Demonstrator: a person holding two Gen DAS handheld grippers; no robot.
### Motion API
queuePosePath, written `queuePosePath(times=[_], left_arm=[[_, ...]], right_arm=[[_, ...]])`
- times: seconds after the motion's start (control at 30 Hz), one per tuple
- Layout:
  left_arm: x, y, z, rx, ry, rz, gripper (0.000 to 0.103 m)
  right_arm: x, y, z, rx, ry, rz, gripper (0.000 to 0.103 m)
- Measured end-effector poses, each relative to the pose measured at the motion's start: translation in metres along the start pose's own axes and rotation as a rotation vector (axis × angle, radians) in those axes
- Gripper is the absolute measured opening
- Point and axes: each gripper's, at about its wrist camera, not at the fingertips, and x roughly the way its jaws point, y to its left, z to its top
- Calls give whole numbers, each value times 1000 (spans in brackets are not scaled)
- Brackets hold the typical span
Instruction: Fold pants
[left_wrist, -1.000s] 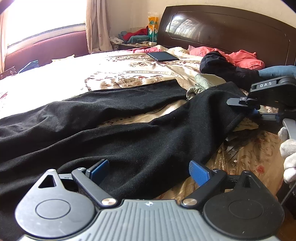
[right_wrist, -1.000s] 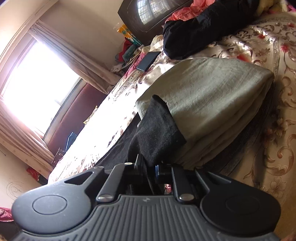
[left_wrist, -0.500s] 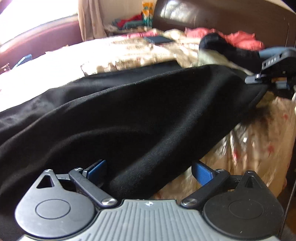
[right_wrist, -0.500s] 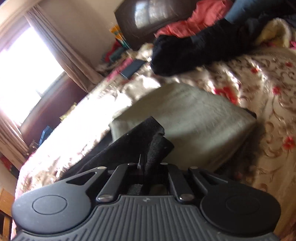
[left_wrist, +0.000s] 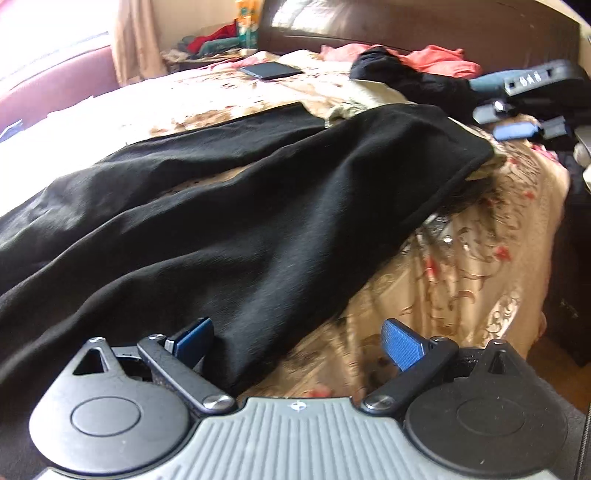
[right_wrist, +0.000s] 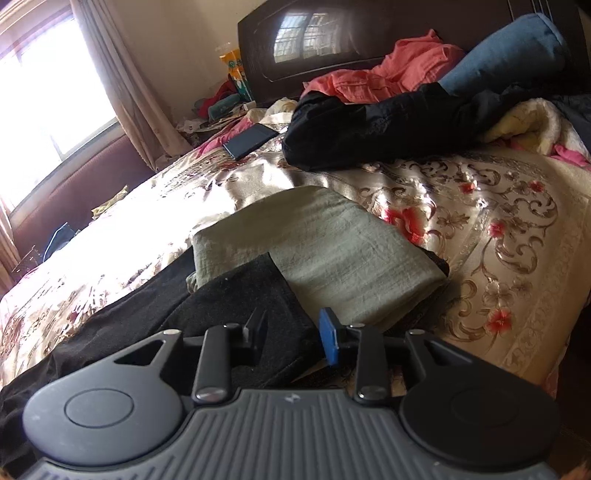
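Observation:
Black pants (left_wrist: 258, 221) lie spread across the floral bedspread (left_wrist: 461, 258), both legs running toward the headboard. My left gripper (left_wrist: 295, 341) is open at the near side; the pants' edge lies by its left pad (left_wrist: 194, 338) and nothing is pinched. In the right wrist view the leg's end (right_wrist: 240, 295) rests on a folded olive cloth (right_wrist: 332, 243). My right gripper (right_wrist: 293, 332) hovers just above it with its jaws opening. Fabric shows below the gap, and the pads do not press it. The left wrist view shows the right gripper (left_wrist: 506, 122) just beyond the hem.
A heap of black clothing (right_wrist: 369, 125), pink clothes (right_wrist: 406, 70) and a blue pillow (right_wrist: 509, 51) lie by the dark headboard (right_wrist: 369, 33). A phone (right_wrist: 251, 142) rests further left. The bed's edge drops to the floor (left_wrist: 546, 350) on the right.
The right gripper, shut on the pant leg's end before, has opened, let it go and risen. The leg, lifted half a second ago, now lies on the olive cloth.

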Motion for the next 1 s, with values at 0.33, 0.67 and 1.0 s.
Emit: queuePosePath(times=[0.33, 0.67, 1.0], left_arm=[[1, -6, 5, 21, -2, 2, 103], [7, -10, 13, 41, 10, 5, 103], [7, -11, 14, 55, 33, -45, 103]], right_arm=[[33, 17, 16, -281, 141, 44, 45], [32, 3, 22, -277, 214, 119, 5], [1, 0, 40, -304, 121, 110, 3]])
